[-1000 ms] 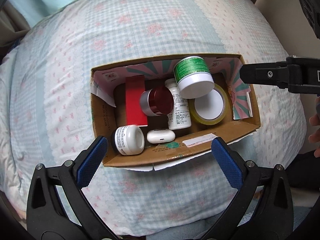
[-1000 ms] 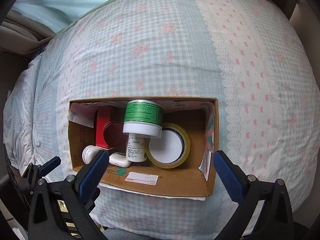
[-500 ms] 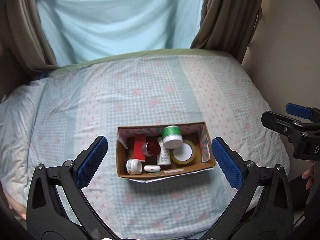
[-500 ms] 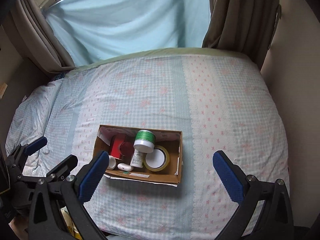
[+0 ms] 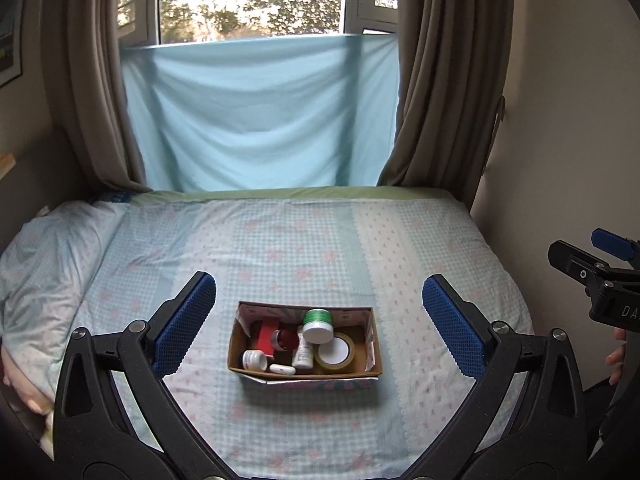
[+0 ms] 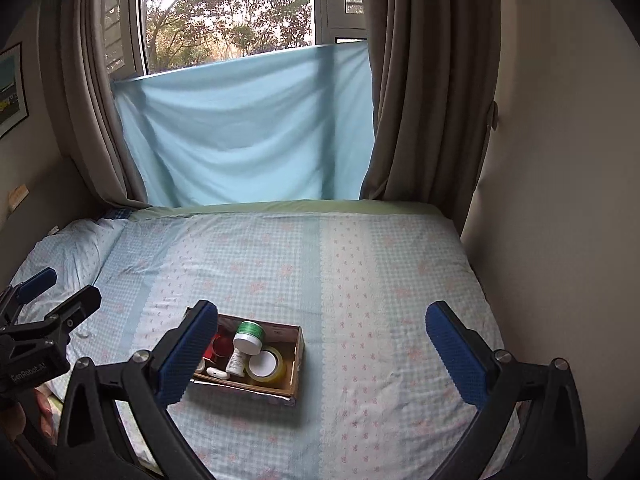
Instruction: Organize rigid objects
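A cardboard box (image 5: pixel 372 360) (image 6: pixel 298 376) sits on the bed near its front edge. Inside lie a green-and-white jar (image 5: pixel 318 325) (image 6: pixel 249 337), a roll of yellow tape (image 5: pixel 337 354) (image 6: pixel 266 367), a white bottle (image 5: pixel 303 354), a red box (image 5: pixel 267 336), a dark red jar (image 5: pixel 285 339), a small white jar (image 5: pixel 254 360) and a white earbud case (image 5: pixel 282 369). My left gripper (image 5: pixel 319 326) is open, held well back from the box, with nothing between its fingers. My right gripper (image 6: pixel 320 354) is open too, back from the box and to its right.
The bed (image 5: pixel 304 248) has a pale blue checked cover with pink flowers. Behind it hang a blue sheet (image 5: pixel 260 112) and brown curtains (image 5: pixel 436 80) over a window. A wall (image 6: pixel 560 200) runs along the right side. A pillow (image 5: pixel 48 256) lies at the left.
Both grippers have pulled back and up from close above the box to a far view of the whole bed. Both stayed open. The box contents have not moved.
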A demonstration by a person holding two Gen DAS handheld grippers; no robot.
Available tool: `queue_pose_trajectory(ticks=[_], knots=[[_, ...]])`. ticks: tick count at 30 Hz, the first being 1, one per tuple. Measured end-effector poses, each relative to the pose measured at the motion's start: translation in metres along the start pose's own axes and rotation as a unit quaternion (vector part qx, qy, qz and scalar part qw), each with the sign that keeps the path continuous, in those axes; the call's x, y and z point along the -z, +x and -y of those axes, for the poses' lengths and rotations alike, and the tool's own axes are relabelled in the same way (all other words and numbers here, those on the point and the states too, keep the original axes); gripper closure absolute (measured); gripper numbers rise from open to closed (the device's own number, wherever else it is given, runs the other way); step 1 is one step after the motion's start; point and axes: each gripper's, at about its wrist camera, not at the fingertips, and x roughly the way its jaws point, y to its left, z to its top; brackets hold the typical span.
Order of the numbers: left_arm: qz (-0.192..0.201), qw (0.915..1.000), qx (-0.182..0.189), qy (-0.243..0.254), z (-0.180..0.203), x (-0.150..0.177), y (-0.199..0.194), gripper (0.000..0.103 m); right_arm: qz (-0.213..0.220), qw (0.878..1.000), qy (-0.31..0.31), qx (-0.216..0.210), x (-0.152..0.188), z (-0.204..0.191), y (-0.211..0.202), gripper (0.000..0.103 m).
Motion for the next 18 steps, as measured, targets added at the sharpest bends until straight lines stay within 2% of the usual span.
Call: queue_pose_trajectory(ticks=[8,18], knots=[[0.040,0.9992,0.001,-0.008,0.021,0.016,-0.033,0.000,0.035,0.999,0.006,0.002,0.026,0.013,-0.025,0.000],[0.046,0.9988,0.007,-0.013,0.032,0.021,-0.043,0.000,0.048,0.999,0.008,0.009,0.032,0.025,-0.038,0.000]])
